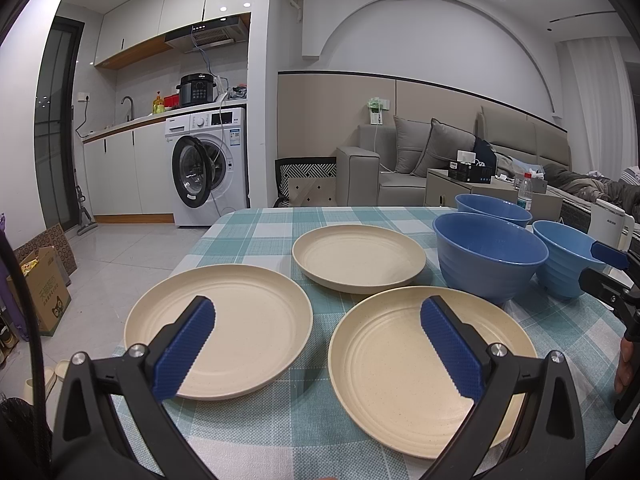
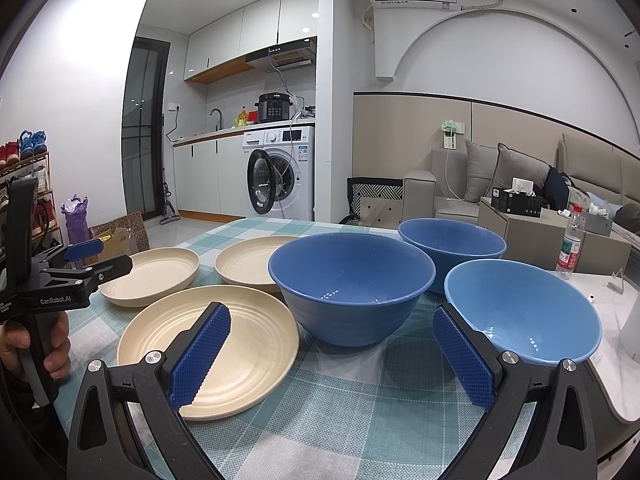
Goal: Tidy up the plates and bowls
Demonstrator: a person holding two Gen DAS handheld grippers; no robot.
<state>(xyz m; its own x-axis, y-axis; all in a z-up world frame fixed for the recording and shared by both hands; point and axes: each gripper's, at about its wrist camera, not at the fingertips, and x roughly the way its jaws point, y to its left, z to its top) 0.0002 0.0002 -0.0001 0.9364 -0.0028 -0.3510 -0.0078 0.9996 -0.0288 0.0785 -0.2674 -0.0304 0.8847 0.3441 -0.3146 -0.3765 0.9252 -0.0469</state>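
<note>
Left gripper [image 1: 318, 320]: jaws spread wide and empty, hanging over the near-left part of the table, one blue pad over each of the two nearest plates.
Right gripper [image 2: 332, 326]: also spread wide with nothing between its pads, held above the near edge of the table in front of the bowls (seen from the left wrist view it shows only as a blue tip and black frame at the right border).
Hand [image 2: 40, 344]: fingers wrapped round the left gripper's handle, at the left border of the right wrist view.
Near-left plate [image 1: 240, 320]: cream, flat on the cloth, close to the table's left edge.
Near-right plate [image 1: 384, 368]: cream, ribbed inside, just beside the near-left plate and not touching it.
Far plate [image 1: 358, 258]: cream, set further toward the table's middle, behind the gap between the other two.
Large dark blue bowl [image 2: 352, 280]: upright, just right of the near-right plate, roughly mid-table.
Second dark blue bowl [image 2: 452, 244]: upright behind it, toward the far edge.
Light blue bowl [image 2: 524, 308]: upright, nearest the table's right edge, close beside the large one (contact cannot be made out).
Table [image 1: 256, 232]: covered by a teal and white checked cloth.
Washing machine [image 1: 208, 160]: beyond the table, door ajar.
</note>
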